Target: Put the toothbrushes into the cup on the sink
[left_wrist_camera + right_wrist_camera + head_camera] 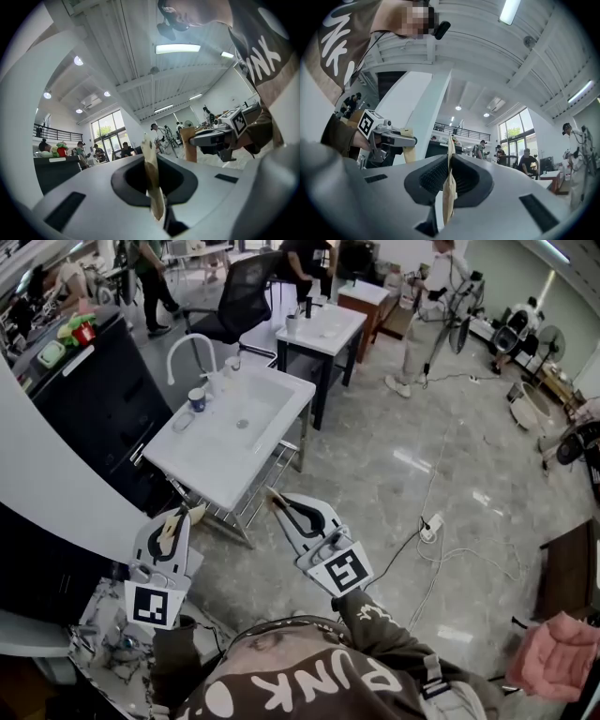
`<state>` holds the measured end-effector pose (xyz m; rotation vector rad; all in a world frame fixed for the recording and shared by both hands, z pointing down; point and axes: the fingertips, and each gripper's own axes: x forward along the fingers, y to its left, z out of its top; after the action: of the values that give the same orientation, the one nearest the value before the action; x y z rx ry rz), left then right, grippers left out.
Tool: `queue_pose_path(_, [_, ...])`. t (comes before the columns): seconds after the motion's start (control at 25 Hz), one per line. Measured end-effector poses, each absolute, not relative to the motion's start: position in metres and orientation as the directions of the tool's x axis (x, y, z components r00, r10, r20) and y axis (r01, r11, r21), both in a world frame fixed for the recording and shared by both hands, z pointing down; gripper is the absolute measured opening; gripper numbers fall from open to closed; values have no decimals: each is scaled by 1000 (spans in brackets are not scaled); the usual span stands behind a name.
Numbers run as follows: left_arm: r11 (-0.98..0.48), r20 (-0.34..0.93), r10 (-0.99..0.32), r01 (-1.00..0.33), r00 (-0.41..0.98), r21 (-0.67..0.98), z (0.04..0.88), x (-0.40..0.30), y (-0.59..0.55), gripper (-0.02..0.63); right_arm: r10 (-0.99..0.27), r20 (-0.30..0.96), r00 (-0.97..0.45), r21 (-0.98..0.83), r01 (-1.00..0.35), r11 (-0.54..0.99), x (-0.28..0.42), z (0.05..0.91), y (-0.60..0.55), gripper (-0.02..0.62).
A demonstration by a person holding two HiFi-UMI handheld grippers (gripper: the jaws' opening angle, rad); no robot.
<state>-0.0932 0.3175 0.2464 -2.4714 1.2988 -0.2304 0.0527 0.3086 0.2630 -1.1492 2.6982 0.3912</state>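
A white sink (pixel 267 432) with a curved white faucet (pixel 190 345) stands ahead of me, out of reach of both grippers. A small blue and white cup (pixel 197 399) sits on its left rim. A small pale item (pixel 183 421) lies beside the cup; it is too small to tell what it is. My left gripper (pixel 187 513) is held low at the left, its tan pads (pixel 151 161) pressed together with nothing between them. My right gripper (pixel 273 497) is beside it, also shut and empty, with its pads (pixel 449 154) touching. Both gripper views look up at the ceiling.
A black cabinet (pixel 103 399) flanks the sink on the left. Behind the sink are a white table (pixel 323 329) and an office chair (pixel 239 296). A power strip (pixel 429 527) with cables lies on the floor to the right. Several people stand farther back.
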Motion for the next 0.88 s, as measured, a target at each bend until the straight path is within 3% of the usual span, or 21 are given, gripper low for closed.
queue_pose_path(0.48, [-535,43,-827,-761,561,-365,261,-42,266,11,-670,-272,-690,134,-717,684,101,271,249,32])
queue_pose_path(0.88, [-554,68,-823,-770,564,-316,297,-45,127,11,-672,-238,-701,139,-709,691,91,295,107,34])
